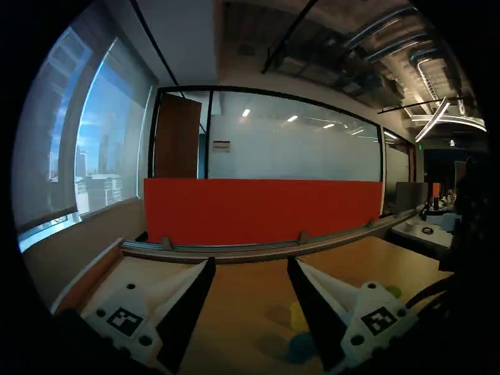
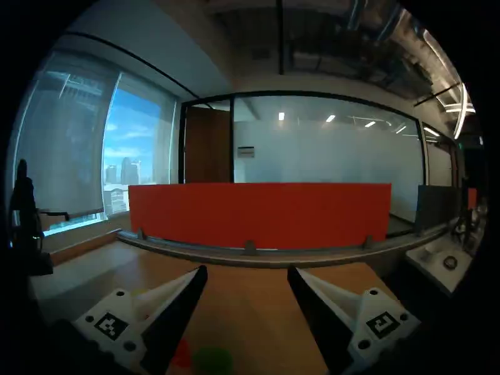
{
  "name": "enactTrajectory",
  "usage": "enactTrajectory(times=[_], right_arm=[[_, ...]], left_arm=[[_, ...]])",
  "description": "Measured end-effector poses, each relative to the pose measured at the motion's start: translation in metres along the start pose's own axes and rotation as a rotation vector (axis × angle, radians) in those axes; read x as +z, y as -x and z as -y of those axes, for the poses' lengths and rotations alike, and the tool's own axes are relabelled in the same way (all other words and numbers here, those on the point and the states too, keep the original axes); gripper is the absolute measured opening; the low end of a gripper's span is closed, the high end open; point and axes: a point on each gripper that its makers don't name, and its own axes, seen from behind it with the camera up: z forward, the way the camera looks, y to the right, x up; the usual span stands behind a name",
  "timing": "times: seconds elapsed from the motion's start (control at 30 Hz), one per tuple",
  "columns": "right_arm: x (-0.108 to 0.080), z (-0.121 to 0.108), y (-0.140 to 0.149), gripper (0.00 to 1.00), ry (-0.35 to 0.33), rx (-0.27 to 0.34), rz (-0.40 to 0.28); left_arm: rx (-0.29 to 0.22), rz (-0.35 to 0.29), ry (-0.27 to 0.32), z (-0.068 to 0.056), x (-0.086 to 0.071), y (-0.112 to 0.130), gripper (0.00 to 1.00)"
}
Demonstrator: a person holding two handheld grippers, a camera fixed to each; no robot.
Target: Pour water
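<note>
Two white fingers with black inner faces stand wide apart at the bottom of the left gripper view: the left gripper (image 1: 250,261) is released, with nothing between its fingers, and each finger carries a square black-and-white marker (image 1: 124,320). Just past its own right-hand finger, low on the wooden table (image 1: 240,312), lie a yellow shape (image 1: 298,315) and a blue shape (image 1: 302,347), close together, with a small green shape (image 1: 394,291) farther out to that side. All three are too blurred to tell whether any is a vessel for water. In the right gripper view the right gripper (image 2: 247,269) is likewise spread open and holds nothing; at the lower edge, by its own left-hand finger, sit a red blob (image 2: 182,356) and a green blob (image 2: 212,360) side by side, equally unclear. Beyond the fingers the table runs to a grey rail (image 1: 262,250) that carries a red divider panel (image 2: 259,212). Behind the panel stands a glass wall (image 1: 294,144) with a brown door (image 1: 178,137) at its left end. A large window (image 2: 134,156) on the left looks out on blue sky and tall buildings. A dark stand (image 2: 22,219) rises at the far left of the right gripper view, and a neighbouring desk (image 1: 431,234) lies off to the right under strip lights (image 1: 437,119) on an open ceiling.
</note>
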Motion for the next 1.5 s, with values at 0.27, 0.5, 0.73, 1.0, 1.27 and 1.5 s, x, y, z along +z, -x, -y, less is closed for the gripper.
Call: enactTrajectory(times=[0.27, 0.5, 0.73, 1.0, 1.27, 1.5], right_arm=[[0.002, 0.016, 0.003, 0.99, -0.110, -0.018, 0.009], [-0.003, 0.047, 0.004, 0.99, -0.277, -0.045, 0.023], [-0.011, 0.074, 0.002, 0.99, -0.419, -0.055, 0.034], [-0.014, 0.079, 0.005, 0.99, -0.467, -0.054, 0.054], [-0.017, 0.074, 0.030, 0.99, -0.487, -0.069, 0.131], [-0.019, 0.069, 0.055, 0.99, -0.504, -0.085, 0.197]], left_arm=[[0.049, 0.025, 0.091, -0.015, 0.001, 0.004, 0.85], [0.076, 0.035, 0.220, -0.039, -0.004, 0.010, 0.85], [0.035, 0.037, 0.371, -0.066, -0.014, 0.009, 0.85], [0.031, 0.058, 0.461, -0.079, -0.021, 0.013, 0.85], [0.049, 0.113, 0.493, -0.080, -0.021, 0.032, 0.85], [0.076, 0.166, 0.542, -0.088, -0.022, 0.054, 0.85]])
